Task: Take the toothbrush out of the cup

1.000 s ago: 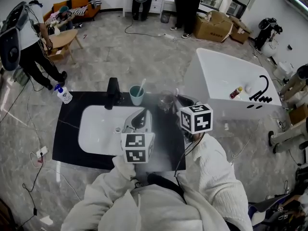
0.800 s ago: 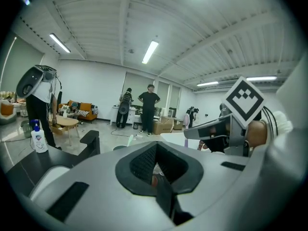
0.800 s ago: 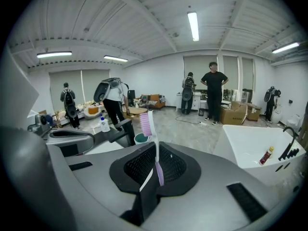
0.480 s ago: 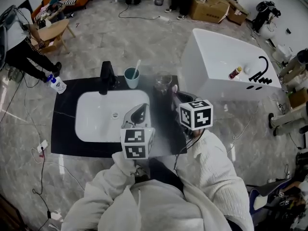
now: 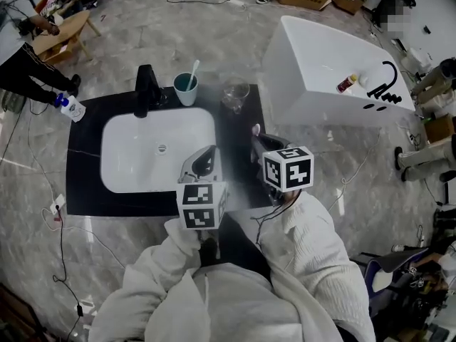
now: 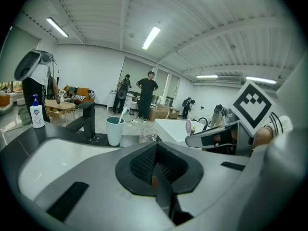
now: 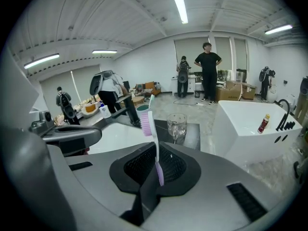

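Toothbrush work shows in two places here. A lilac toothbrush (image 7: 155,146) stands upright in the right gripper (image 7: 156,173), whose jaws are clamped on the lower part of its handle, with the pink bristle head up above the jaws. In the head view that head (image 5: 256,129) pokes up at 12 o'clock of the right gripper (image 5: 256,141), which hangs over the black counter (image 5: 85,184) just off the 3 o'clock edge of the white basin (image 5: 142,169).

A second, white toothbrush (image 5: 192,68) leans in the teal cup (image 5: 185,91), its top tipped toward 1 o'clock. The cup stands on the counter at 1 o'clock of the basin, just beside the black tap (image 5: 146,87) at 12 o'clock. A clear glass (image 5: 235,95) stands near it on the 3 o'clock side. Both grippers are well apart from the cup.

The left gripper (image 6: 156,177) has its jaws pressed together with nothing between them. It hangs over the basin's rim at about 4 o'clock (image 5: 205,159), close beside the right gripper.

A soap bottle (image 5: 73,109) stands at 10 o'clock of the basin, at the counter's corner. A white bathtub (image 5: 320,70) fills the 2 o'clock part of the head view.
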Demonstrator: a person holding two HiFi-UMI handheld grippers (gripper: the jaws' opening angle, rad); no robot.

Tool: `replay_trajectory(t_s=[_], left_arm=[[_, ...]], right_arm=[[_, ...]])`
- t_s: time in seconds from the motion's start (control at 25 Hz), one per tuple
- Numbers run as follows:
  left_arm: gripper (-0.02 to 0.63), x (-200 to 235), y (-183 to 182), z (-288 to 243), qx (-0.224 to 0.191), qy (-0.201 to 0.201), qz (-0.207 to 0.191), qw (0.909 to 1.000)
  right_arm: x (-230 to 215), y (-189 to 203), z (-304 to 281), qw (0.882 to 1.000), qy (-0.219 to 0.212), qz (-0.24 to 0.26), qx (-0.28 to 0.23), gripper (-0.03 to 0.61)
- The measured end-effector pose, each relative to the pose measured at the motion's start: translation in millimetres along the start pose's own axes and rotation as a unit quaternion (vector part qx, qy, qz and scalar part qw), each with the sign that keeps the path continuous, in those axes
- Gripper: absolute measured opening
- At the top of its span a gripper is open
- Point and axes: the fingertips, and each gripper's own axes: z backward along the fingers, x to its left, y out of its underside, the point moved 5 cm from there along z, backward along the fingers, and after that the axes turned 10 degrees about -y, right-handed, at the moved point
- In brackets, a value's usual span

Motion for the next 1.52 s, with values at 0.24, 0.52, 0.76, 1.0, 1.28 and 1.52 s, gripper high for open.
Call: replay_trajectory(t_s=[0.24,0.52,0.76,1.0,1.28,1.52], left_arm=[[-0.003,-3.0,19.7,-6.9,0.019,0.001,0.003,0.9998],[-0.003,4.8,42.4,-16.5,0.046,-0.016,0.013,0.9987],[-0.003,16.0,45.1,-30.5,0.057,-0.031,0.024,0.9976],[-0.003,23.0,42.3,-41.1,0.062,-0.044,0.028,0.9968],[-0.003,33.3,50.7,-62.1,0.078,-0.058,0.03,0.9948],[-0.003,34.9,61.9,-74.9,0.1,-0.063,0.026,0.9926]], right_arm=[[-1.8,30.5,-9.0,0.999,-0.006,-0.028,0.019,0.037],[9.1,48.2,-29.0,0.996,-0.044,-0.065,0.032,0.037],[13.0,44.1,-50.6,0.992,-0.068,-0.104,0.029,0.037],[13.8,46.4,-67.7,0.985,-0.086,-0.143,0.036,0.037],[-4.5,54.2,-90.1,0.978,-0.075,-0.187,0.047,0.038],[-14.6,63.6,-104.8,0.975,-0.058,-0.21,0.053,0.038]])
